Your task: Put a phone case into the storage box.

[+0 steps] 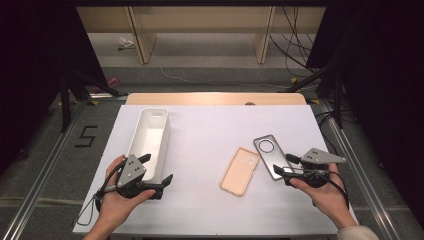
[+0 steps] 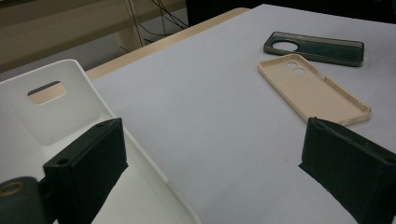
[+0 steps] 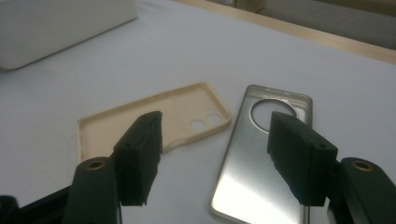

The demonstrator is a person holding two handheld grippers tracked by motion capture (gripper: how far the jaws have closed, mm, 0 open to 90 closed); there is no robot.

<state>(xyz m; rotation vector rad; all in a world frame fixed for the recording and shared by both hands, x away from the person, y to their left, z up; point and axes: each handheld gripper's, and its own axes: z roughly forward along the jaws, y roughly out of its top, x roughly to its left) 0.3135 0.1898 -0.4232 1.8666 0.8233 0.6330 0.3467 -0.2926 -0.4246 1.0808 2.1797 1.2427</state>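
The right hand-held gripper [image 1: 284,167] is hovering with jaws spread, the glossy grey phone case [image 1: 270,156] lying at its eleven o'clock; the matte beige case [image 1: 240,171] is resting at nine on the white surface [image 1: 210,130].

Black tongs [image 1: 159,169], grey three-cornered top plates, brass-ringed screw holes, black trailing cables; cream sleeve [image 1: 357,233].
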